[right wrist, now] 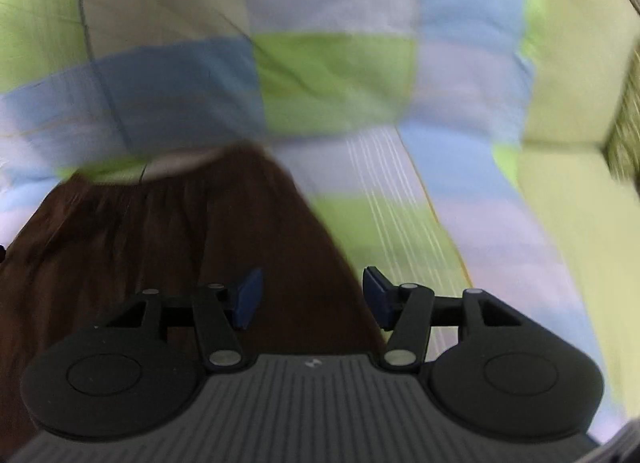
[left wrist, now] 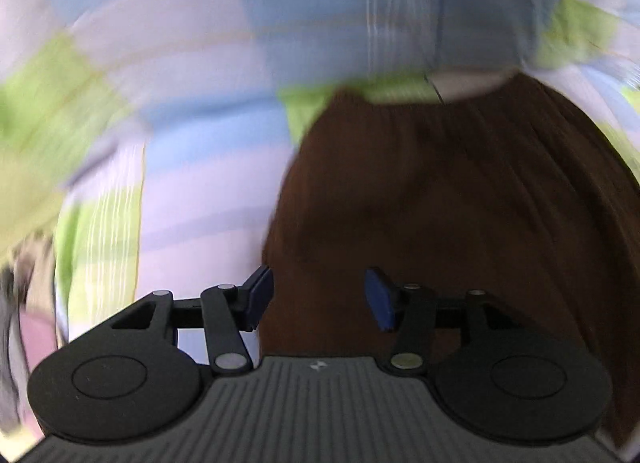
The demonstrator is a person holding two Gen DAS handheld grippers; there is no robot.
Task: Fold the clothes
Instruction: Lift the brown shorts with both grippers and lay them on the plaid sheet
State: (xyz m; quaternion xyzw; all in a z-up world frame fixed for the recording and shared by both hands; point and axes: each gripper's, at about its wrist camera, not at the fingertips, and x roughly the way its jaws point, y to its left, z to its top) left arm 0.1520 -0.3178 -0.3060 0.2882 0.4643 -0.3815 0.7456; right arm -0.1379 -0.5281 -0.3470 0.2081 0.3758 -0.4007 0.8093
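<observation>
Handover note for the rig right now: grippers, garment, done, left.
Left gripper: open, nothing between the pads, over the brown garment's left edge.
Right gripper: open, empty, over the garment's right edge.
Garment lies on the checked blue, green and lilac bedspread, gathered waistband at the far end, near part hidden under the grippers.
Done: cannot tell if any fold is made; both views are blurred.
Left: probably grip the near edge on both sides and fold toward the waistband.

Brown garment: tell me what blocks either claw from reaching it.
Nothing visible. The dark brown pleated fabric garment lies bare on the checked green, blue and lilac bedsheet, right under the open left claw and right claw. Both views are blurred.
</observation>
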